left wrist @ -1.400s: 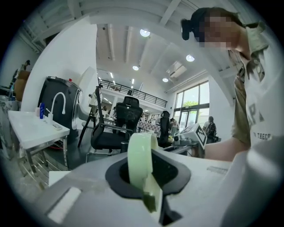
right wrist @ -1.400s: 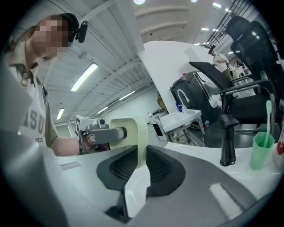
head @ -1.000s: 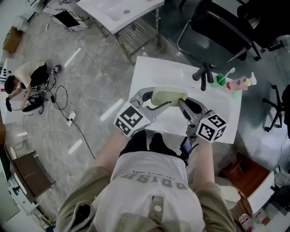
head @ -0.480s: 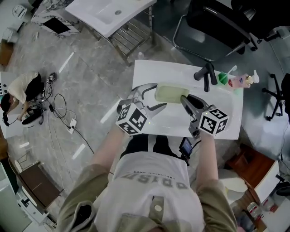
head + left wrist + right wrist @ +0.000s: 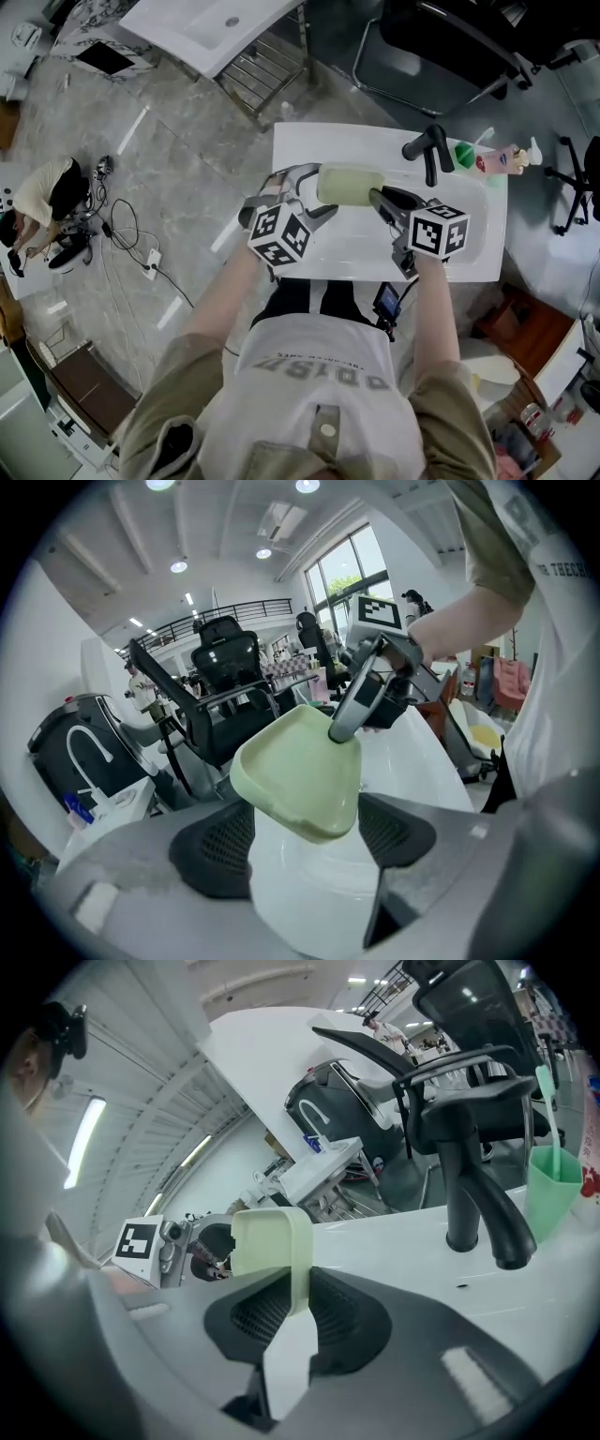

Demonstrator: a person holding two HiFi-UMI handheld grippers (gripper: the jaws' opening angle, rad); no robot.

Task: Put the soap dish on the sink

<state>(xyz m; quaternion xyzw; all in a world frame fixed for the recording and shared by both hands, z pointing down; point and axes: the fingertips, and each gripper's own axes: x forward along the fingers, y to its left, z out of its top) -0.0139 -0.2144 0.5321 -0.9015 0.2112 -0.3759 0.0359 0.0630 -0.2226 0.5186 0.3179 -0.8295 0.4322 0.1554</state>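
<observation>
Head view: left tool (image 5: 314,191) just opened off soap dish (image 5: 352,184); right tool (image 5: 375,195) grips it, seemingly lower

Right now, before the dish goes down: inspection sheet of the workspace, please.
Surface: white sink.
Job's things: green dish, tilted over the basin; whether it touches the sink can't be told.
Clutter: black tap, green cup and bottles at the back right.
Claws: right claw shut on the dish's rim. Left claw open; its jaws have just been opening, with the dish's end between them, unpressed.
Cables: loose cables and power strip on the floor, left.
Surroundings: black chair, second sink, person crouching far left.
</observation>
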